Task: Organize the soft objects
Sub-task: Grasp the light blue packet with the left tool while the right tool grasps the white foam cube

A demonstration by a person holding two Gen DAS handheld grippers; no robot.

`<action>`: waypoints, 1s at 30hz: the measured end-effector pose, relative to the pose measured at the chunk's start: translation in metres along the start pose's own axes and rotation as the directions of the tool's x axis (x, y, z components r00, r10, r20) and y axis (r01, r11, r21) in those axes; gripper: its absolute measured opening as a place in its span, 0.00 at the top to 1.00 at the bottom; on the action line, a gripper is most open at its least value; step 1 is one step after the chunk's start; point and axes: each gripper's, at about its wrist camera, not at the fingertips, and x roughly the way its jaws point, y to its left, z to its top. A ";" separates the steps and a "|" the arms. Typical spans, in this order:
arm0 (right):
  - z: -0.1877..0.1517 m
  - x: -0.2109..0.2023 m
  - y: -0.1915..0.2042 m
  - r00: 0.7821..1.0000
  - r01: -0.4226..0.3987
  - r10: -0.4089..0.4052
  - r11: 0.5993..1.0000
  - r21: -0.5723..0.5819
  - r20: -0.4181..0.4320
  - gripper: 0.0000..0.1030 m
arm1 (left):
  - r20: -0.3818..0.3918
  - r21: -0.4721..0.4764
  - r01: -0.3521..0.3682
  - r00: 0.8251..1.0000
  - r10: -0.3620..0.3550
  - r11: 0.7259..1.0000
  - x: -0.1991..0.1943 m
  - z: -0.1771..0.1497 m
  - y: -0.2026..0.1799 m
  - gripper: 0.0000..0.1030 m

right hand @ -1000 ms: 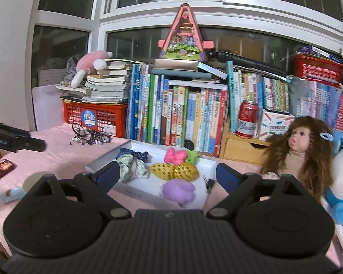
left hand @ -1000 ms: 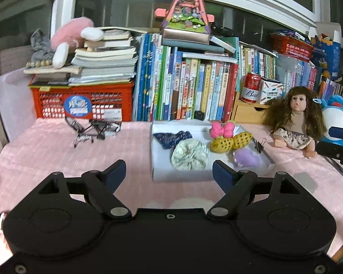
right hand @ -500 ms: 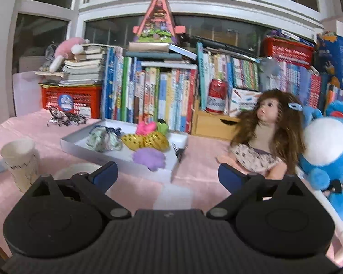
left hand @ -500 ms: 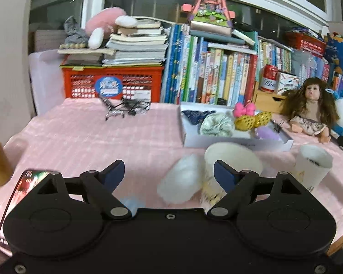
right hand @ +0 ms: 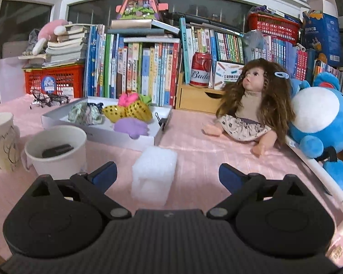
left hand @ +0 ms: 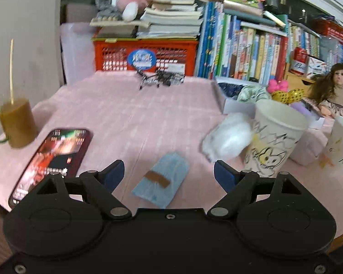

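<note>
My left gripper (left hand: 169, 173) is open over the pink tablecloth, with a light blue folded cloth (left hand: 161, 186) lying between and just ahead of its fingers, untouched. A white fluffy ball (left hand: 227, 138) rests against a printed paper cup (left hand: 275, 137) to the right. My right gripper (right hand: 168, 174) is open too; a white foam block (right hand: 153, 174) stands between its fingers, free of the pads. A white tray (right hand: 116, 135) behind holds a purple soft toy (right hand: 131, 126), yellow sequin pieces (right hand: 128, 113), a pink bow (right hand: 128, 98) and a green scrunchie (right hand: 84, 114).
A phone (left hand: 52, 157) and a brown cup with a stick (left hand: 17, 125) sit at the left. A white cup (right hand: 57, 149) holding a dark thing stands left of the foam. A doll (right hand: 251, 107), a blue plush (right hand: 320, 123), books and a red basket (left hand: 146, 54) line the back.
Both grippers have dropped toward the table. The left view swung left, bringing the blue cloth, phone and brown cup into sight. The right view now shows the foam block between its fingers.
</note>
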 end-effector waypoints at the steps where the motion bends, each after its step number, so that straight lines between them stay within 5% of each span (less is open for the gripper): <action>1: -0.002 0.001 0.001 1.000 0.005 -0.005 1.000 -0.003 -0.004 0.03 | -0.006 -0.007 -0.002 1.000 0.002 1.000 0.002 -0.001 0.002 0.18; 10: -0.009 0.013 0.007 0.999 0.023 -0.024 0.999 -0.026 -0.029 0.03 | -0.032 -0.013 -0.013 0.999 0.012 1.000 0.017 -0.008 0.004 0.19; 24: -0.007 0.027 0.016 0.999 0.014 -0.014 1.000 -0.001 -0.047 0.03 | -0.051 0.035 -0.007 0.999 0.009 0.999 0.025 -0.014 -0.005 0.44; 26: -0.006 0.029 0.016 0.999 0.009 -0.008 1.000 0.011 -0.049 0.05 | -0.047 0.040 -0.008 0.999 0.010 0.999 0.026 -0.014 -0.006 0.54; 30: -0.005 0.033 0.018 0.998 0.001 0.001 1.000 0.031 -0.061 0.11 | -0.046 0.045 -0.005 0.999 0.007 0.999 0.026 -0.013 -0.007 0.58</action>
